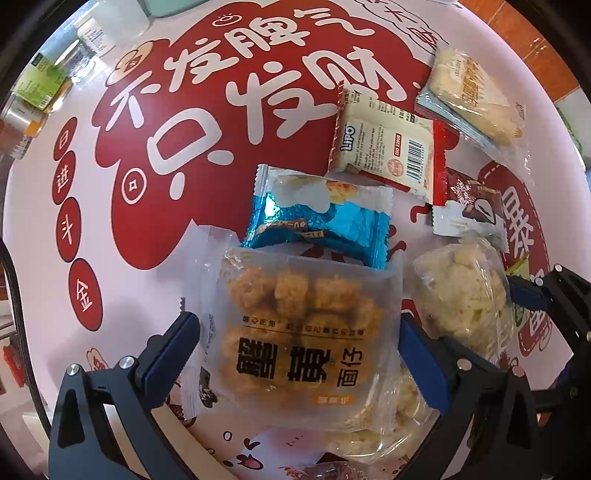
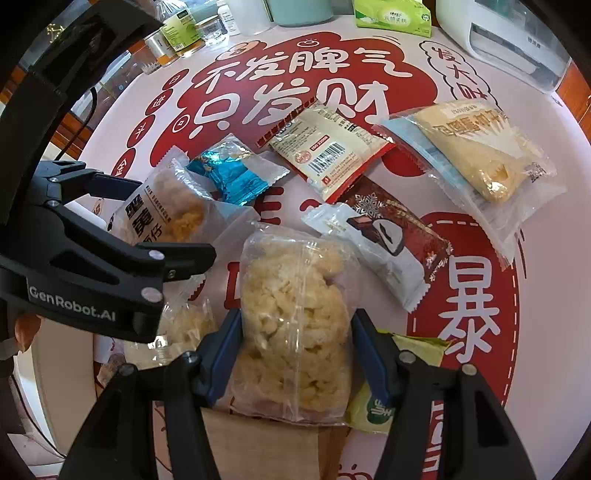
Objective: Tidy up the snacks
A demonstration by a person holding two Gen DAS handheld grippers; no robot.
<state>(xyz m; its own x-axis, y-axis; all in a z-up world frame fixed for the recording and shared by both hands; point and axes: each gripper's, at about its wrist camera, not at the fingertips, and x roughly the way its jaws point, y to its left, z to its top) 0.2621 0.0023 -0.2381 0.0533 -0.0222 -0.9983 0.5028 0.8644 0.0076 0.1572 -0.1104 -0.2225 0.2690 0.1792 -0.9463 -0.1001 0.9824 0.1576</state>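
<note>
Nearest the left wrist lens, the left gripper (image 1: 299, 332) stands at its widest, blue pads either side of a clear pack of golden fried pieces (image 1: 303, 332) printed with black characters; the pads do not press it. That pack lies flat in the lower centre of the frame, its top edge over a blue foil packet (image 1: 317, 214).

In the right wrist view, the right gripper (image 2: 295, 347) is partly open, its pads close against the sides of a clear bag of pale puffed pieces (image 2: 295, 325) at lower centre; whether they press it I cannot tell. A green-yellow sachet (image 2: 373, 406) shows under the bag's right edge.

Other snacks, right wrist view: a cream-and-red wafer pack (image 2: 328, 155) at centre, a brown-and-white chocolate pack (image 2: 384, 236) right of centre, and a clear pack of yellow crackers (image 2: 480, 151) at upper right over a pale blue pack.

Surface: a round desk (image 2: 546, 332) with a pink cover printed in red with white characters. Jars (image 2: 177, 29), a green tissue pack (image 2: 391, 14) and a white appliance (image 2: 517, 40) line the top edge.

Open cover remains at the far right and upper left; the two grippers sit near each other at lower left.
</note>
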